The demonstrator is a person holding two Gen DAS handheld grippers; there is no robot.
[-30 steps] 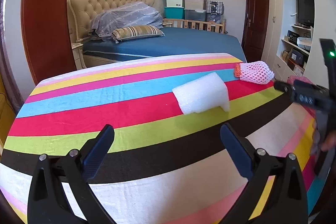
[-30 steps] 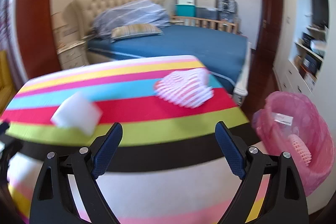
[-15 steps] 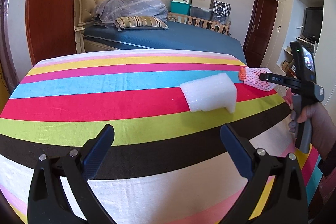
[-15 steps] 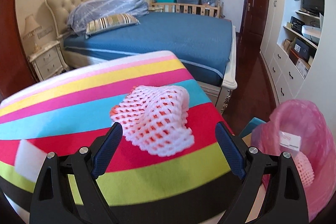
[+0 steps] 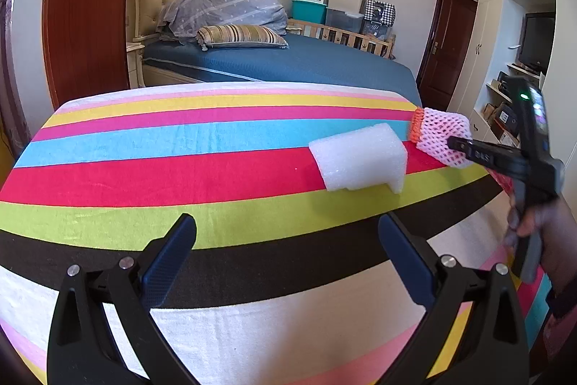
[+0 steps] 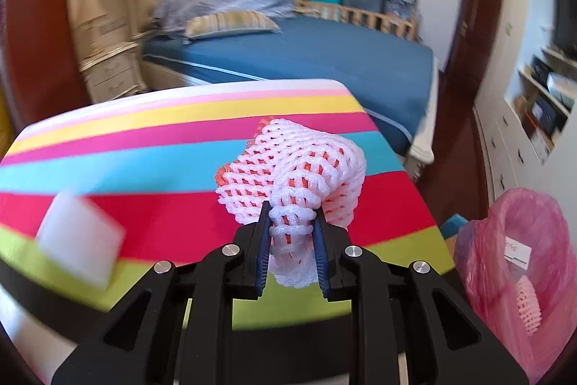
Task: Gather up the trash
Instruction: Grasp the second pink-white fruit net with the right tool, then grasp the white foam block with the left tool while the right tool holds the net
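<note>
A pink-white foam net sleeve (image 6: 295, 175) with an orange end lies at the right end of the striped table; it also shows in the left wrist view (image 5: 441, 136). My right gripper (image 6: 291, 222) is shut on the near end of the sleeve. A white foam block (image 5: 359, 157) sits on the red stripe left of the sleeve, blurred in the right wrist view (image 6: 81, 239). My left gripper (image 5: 286, 258) is open and empty, over the black stripe in front of the block. A pink-bagged trash bin (image 6: 519, 262) stands right of the table with a net sleeve inside.
The table is covered by a striped cloth (image 5: 162, 147). A bed (image 5: 288, 60) with a tufted headboard stands behind it. A dark door (image 5: 443, 46) and shelving with a TV (image 5: 537, 38) are on the right. The right hand-held gripper body (image 5: 523, 154) crosses the left view.
My right gripper moved in and closed on the net sleeve, bunching its near end. My left gripper stayed open and barely shifted.
</note>
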